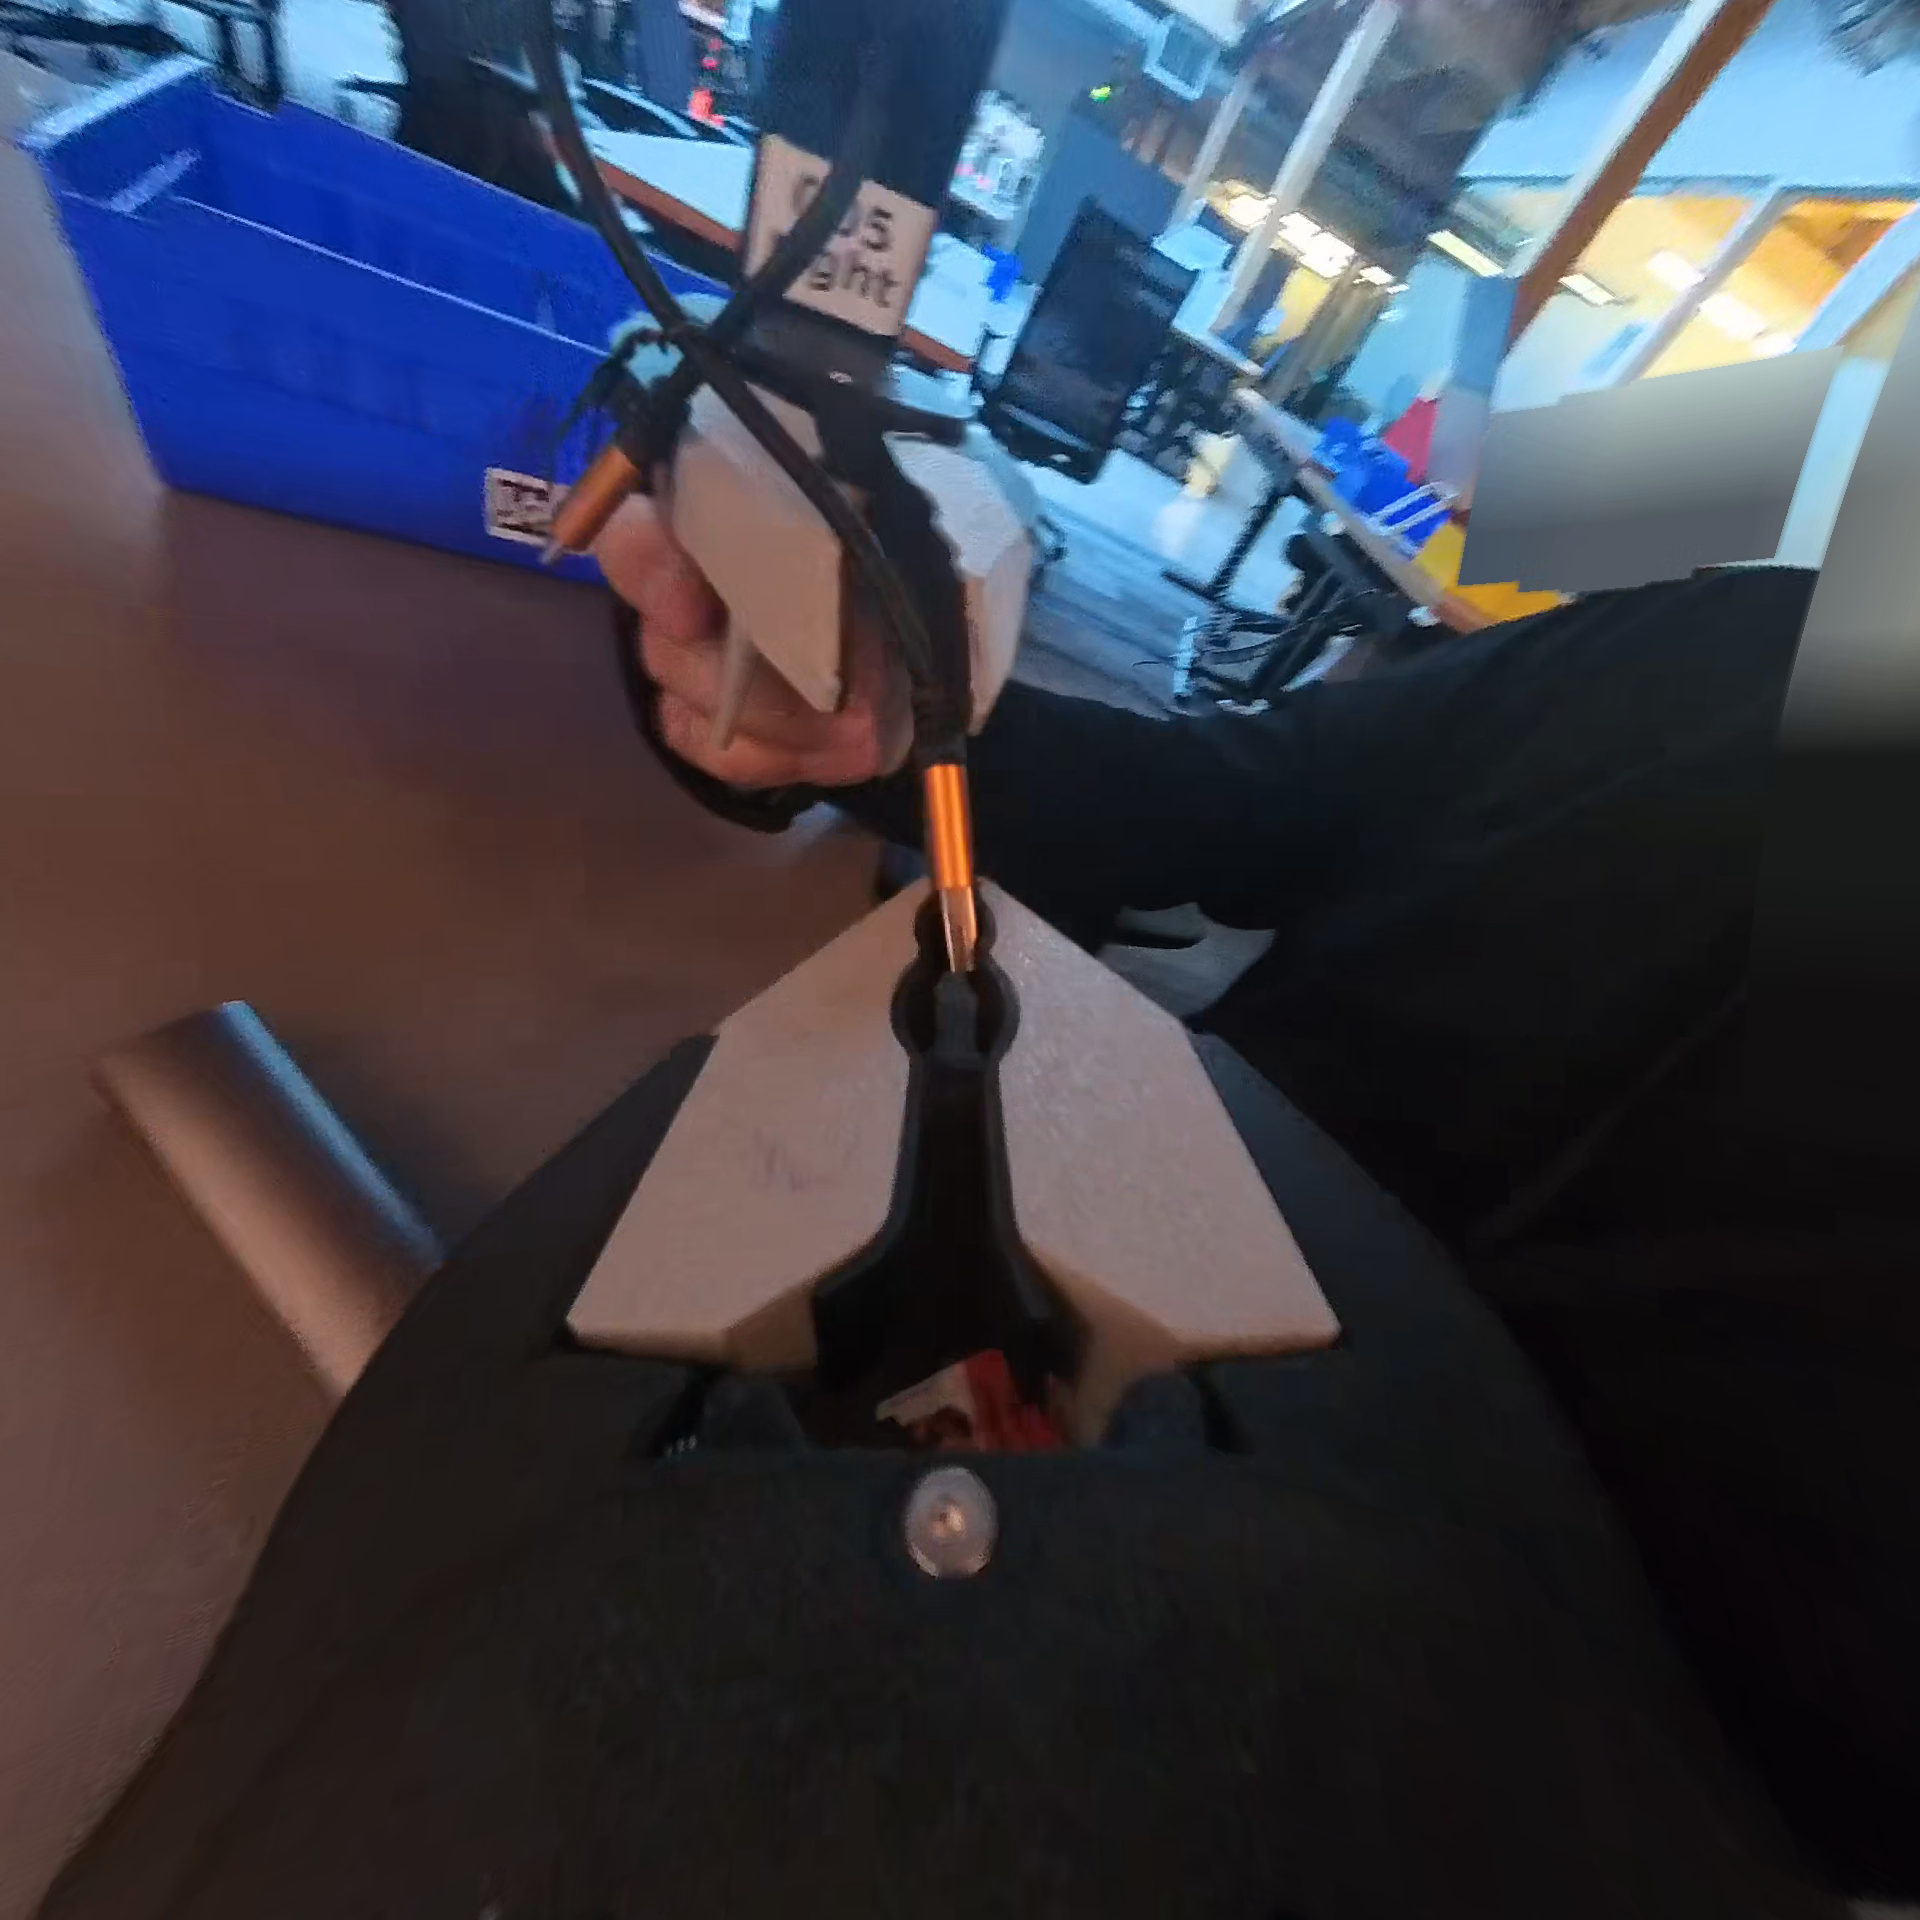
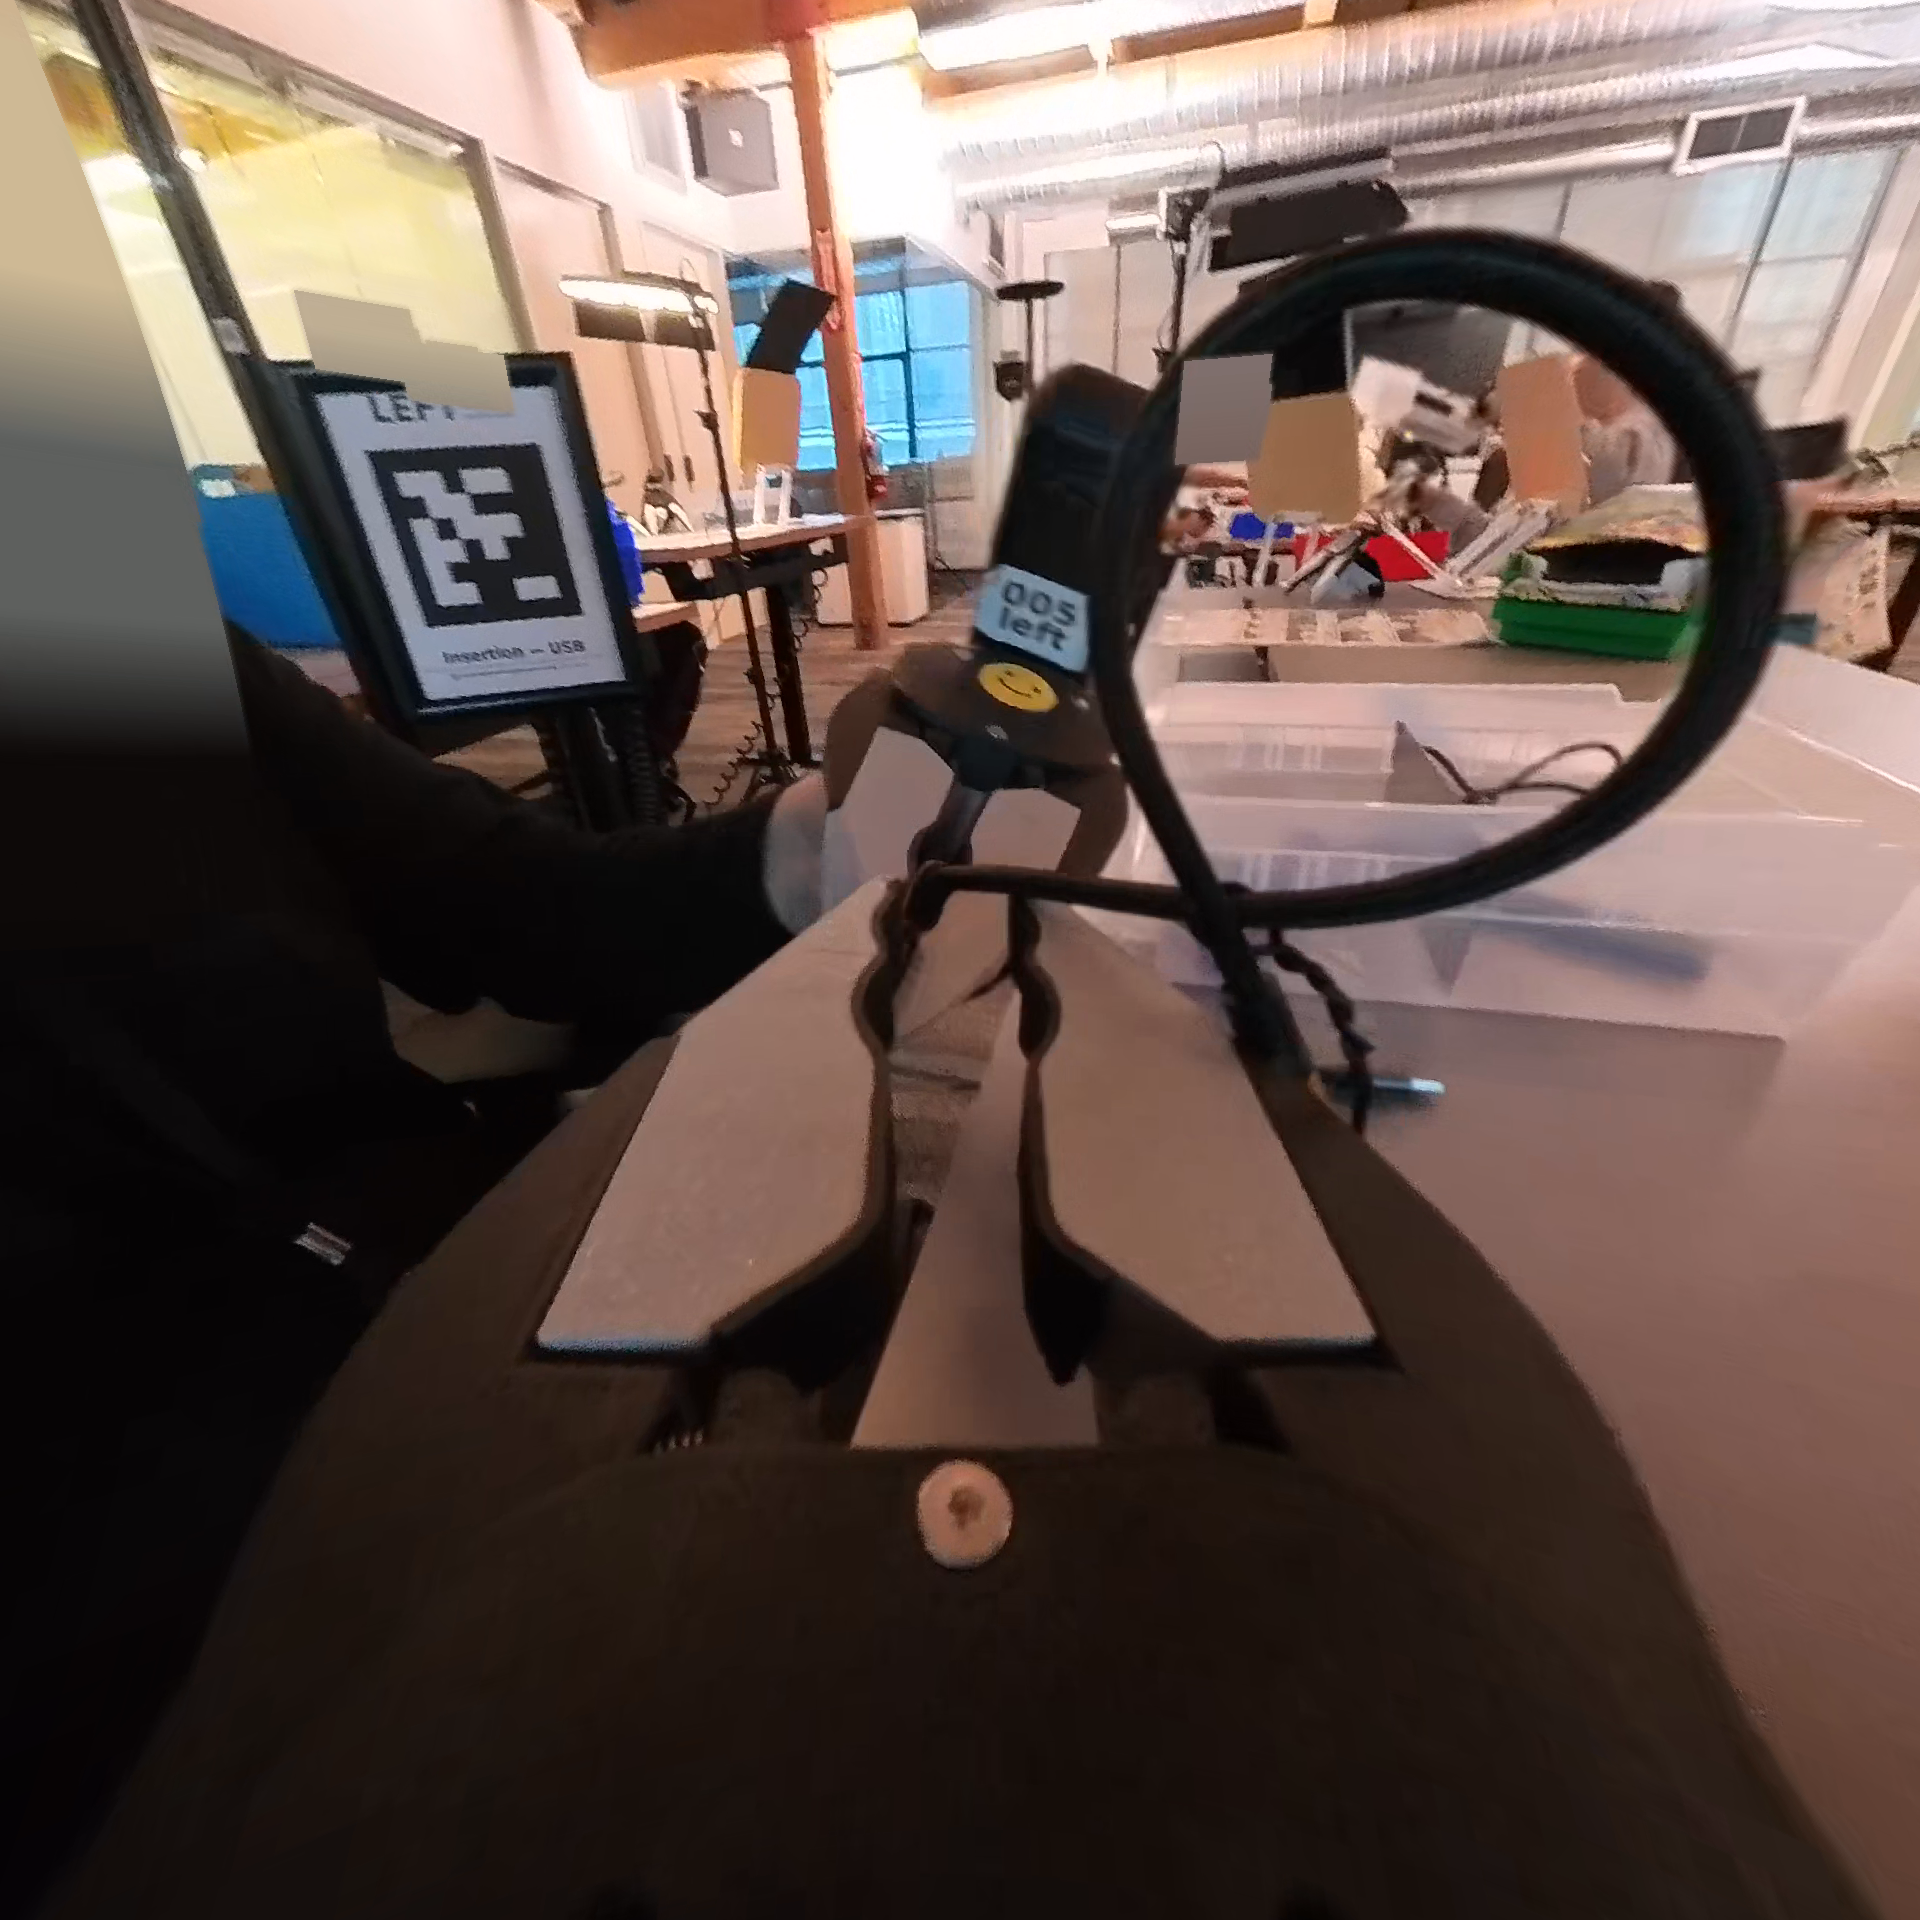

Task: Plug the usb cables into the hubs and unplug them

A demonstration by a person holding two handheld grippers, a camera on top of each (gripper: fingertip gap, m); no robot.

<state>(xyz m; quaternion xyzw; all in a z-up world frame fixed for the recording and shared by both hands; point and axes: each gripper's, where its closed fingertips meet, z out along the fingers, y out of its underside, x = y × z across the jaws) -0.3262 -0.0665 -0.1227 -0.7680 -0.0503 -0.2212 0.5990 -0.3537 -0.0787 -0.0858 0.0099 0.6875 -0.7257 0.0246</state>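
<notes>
Brown counter (image 1: pixel 312 790) in an open workshop, blue bin (image 1: pixel 312 343) at its far left edge in the left wrist view, clear plastic bins (image 2: pixel 1455 790) along the far edge in the right wrist view. Silver hub (image 1: pixel 270 1174) lying flat on the counter, left of the left gripper (image 1: pixel 954 961). Left fingers (image 1: pixel 831 1143) nearly closed, pinching the metal tip of an orange-sleeved usb cable (image 1: pixel 951 836). Right gripper (image 2: pixel 961 935) fingers (image 2: pixel 748 1174) close together on the same black cable, which loops in a wide ring (image 2: pixel 1714 582) above the counter; a second plug (image 2: pixel 1403 1089) dangling near the counter. Both ends lifted clear of the hub, so probably the step before insertion. Next: regrip behind the plug, level it, align with a hub port.
</notes>
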